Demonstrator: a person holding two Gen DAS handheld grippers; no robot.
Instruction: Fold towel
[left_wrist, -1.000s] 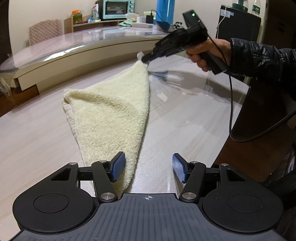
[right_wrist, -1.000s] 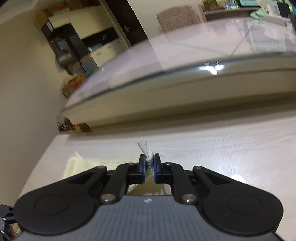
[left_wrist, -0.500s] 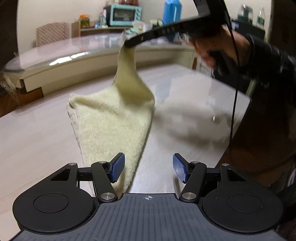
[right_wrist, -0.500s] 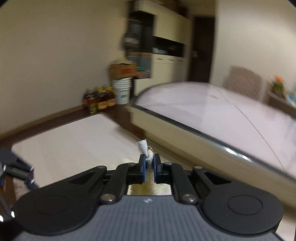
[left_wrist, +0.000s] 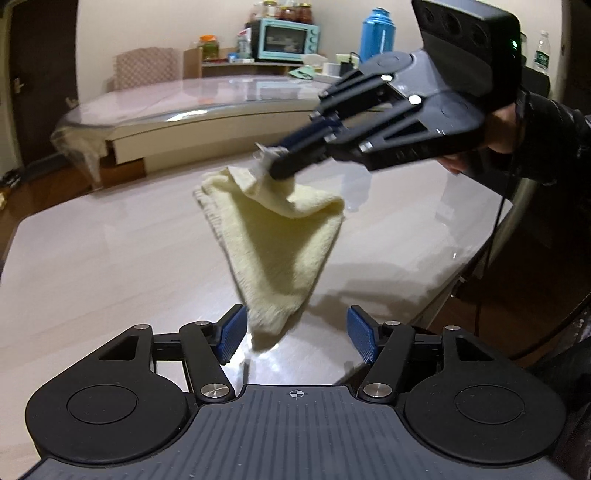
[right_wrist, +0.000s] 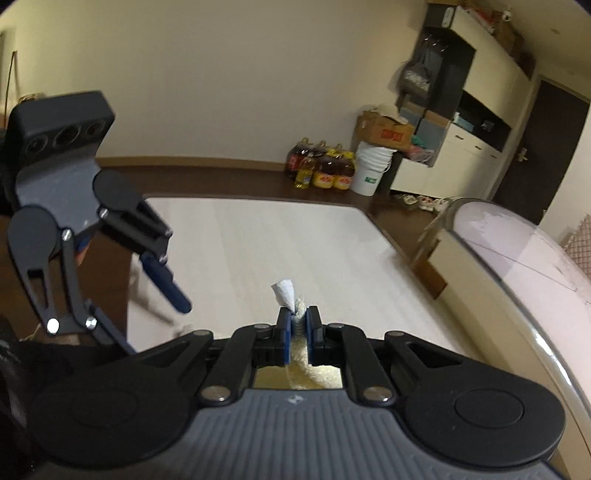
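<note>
While the right gripper (left_wrist: 275, 162) pinches one corner of the towel (left_wrist: 280, 251) in the upper middle of the left wrist view, the cloth hangs off the table (left_wrist: 92, 258), long axis running down toward the lower middle. Its bottom tip dangles between the spread fingers of the left gripper (left_wrist: 295, 334), nearer the left pad (left_wrist: 232, 332), nothing held. Right wrist view: jaws clamped on the corner and white tag (right_wrist: 285, 291). Judgement: the left gripper is nearer the free tip.
</note>
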